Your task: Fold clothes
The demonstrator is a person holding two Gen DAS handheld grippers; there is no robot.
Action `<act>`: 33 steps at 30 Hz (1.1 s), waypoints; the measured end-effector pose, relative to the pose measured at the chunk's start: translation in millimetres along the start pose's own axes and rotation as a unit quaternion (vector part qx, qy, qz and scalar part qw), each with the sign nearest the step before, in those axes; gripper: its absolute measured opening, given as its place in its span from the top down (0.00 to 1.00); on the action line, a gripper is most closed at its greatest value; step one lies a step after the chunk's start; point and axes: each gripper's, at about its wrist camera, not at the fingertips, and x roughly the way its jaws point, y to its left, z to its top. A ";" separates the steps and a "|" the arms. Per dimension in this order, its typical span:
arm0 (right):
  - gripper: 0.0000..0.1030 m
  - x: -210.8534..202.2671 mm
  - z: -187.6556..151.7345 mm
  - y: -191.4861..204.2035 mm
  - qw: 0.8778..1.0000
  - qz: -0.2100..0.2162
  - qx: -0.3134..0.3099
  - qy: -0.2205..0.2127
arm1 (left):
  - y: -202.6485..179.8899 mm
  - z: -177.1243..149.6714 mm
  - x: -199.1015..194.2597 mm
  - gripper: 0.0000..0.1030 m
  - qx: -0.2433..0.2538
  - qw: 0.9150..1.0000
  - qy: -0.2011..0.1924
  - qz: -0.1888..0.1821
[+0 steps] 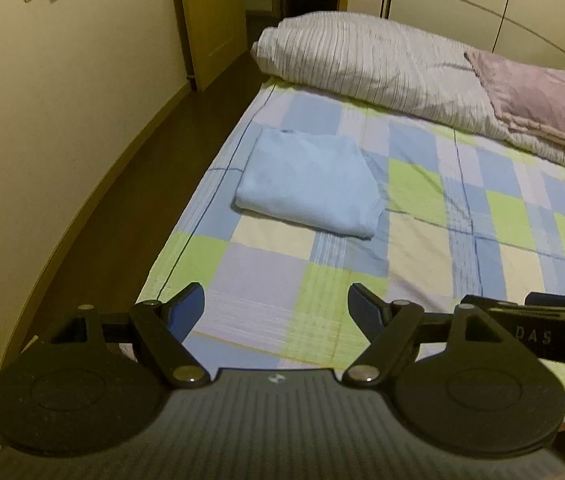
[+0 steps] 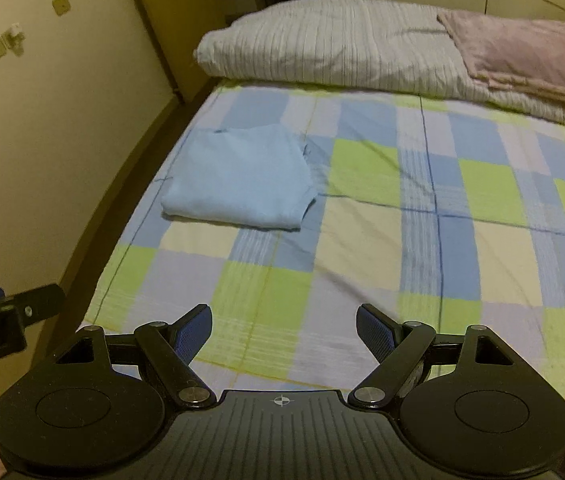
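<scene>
Item, your light-blue garment [image 1: 308, 186]: already folded into a flat rectangle near the left edge of the checked bedsheet [image 1: 422, 240], no unfolded clothes visible, your left gripper [image 1: 276, 310] and right gripper [image 2: 284, 326] both wide apart, empty, short of it.

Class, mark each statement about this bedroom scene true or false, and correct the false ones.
1. The light blue folded cloth garment lies on the checked bedsheet. True.
2. The left gripper clamps the garment. False: its jaws are open and empty.
3. The striped white rolled duvet lies at the far end of the bed. True.
4. The right gripper holds a red sock. False: its jaws are open, holding nothing.
</scene>
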 end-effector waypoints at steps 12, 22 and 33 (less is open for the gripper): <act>0.20 51.1 34.4 28.9 0.999 -0.036 0.010 0.029 | 30.0 41.3 65.7 0.26 0.031 0.998 0.041 -0.024; 0.20 83.5 59.9 35.7 0.997 -0.046 0.031 0.047 | 32.9 69.0 101.8 0.26 0.058 0.996 0.057 -0.044; 0.20 110.7 87.3 49.0 0.997 -0.043 0.033 0.055 | 41.9 96.5 127.0 0.26 0.064 0.995 0.053 -0.050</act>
